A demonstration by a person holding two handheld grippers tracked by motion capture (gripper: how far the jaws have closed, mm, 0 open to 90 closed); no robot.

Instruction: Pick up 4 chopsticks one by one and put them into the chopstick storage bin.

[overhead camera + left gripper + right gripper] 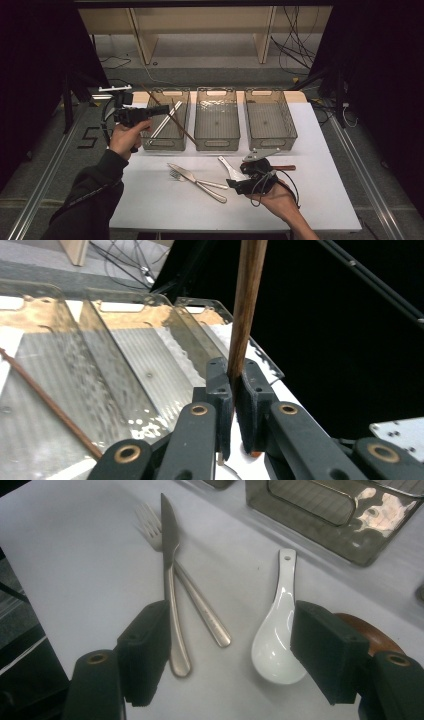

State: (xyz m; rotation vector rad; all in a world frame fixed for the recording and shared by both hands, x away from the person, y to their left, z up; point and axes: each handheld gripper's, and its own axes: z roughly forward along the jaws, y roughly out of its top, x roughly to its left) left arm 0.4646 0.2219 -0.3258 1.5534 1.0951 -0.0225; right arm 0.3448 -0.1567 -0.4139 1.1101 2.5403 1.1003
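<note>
My left tongs (159,111) pinch one wooden chopstick (246,305) near its end, over the leftmost basket (165,141) at upper left of the high view; so thin a grip could let it swivel and miss the chopsticks already inside. My right tongs (227,652) are spread over the white spoon (278,630), low centre; closing here could nudge the knife (170,580) beside it.
</note>
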